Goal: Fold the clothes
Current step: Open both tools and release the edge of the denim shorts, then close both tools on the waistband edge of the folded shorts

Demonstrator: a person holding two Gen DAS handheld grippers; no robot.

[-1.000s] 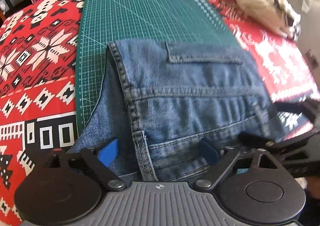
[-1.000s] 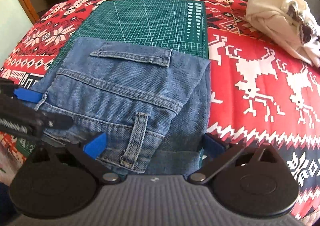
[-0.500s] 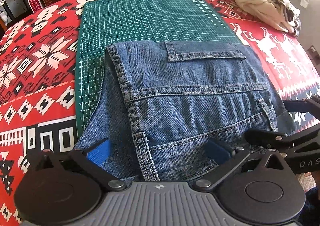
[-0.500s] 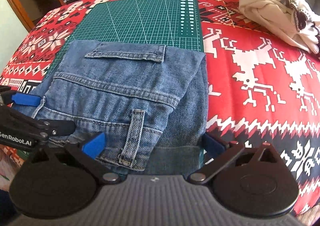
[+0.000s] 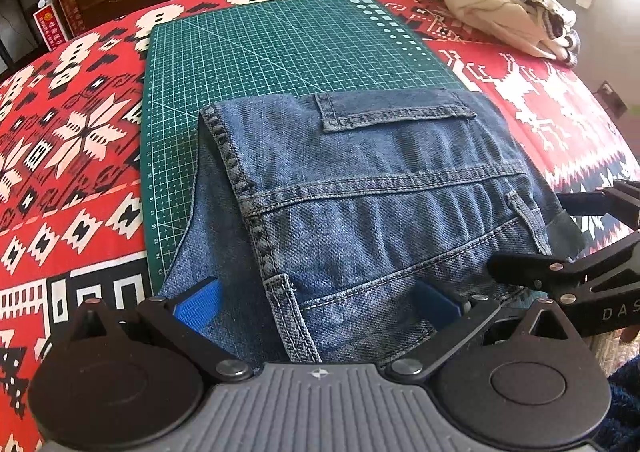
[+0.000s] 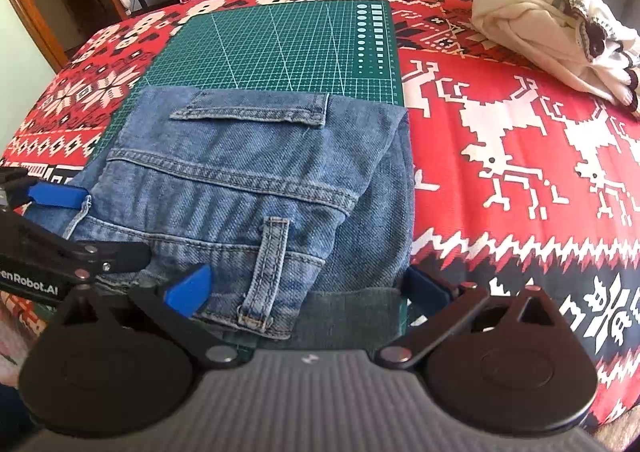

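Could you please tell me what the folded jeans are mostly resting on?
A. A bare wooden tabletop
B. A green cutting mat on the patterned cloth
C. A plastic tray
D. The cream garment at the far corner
B: the folded jeans lie mostly on the green cutting mat, which sits on the red patterned cloth; the cream garment lies apart, far right.

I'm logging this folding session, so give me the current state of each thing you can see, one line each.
jeans: folded into a compact stack, lying partly on the mat.
green cutting mat: flat on the tablecloth, near end covered by the jeans.
cream garment: bunched up, unfolded, at the far right.
left hand-held gripper: open, over the jeans' near edge.
right hand-held gripper: open, over the jeans' near edge.
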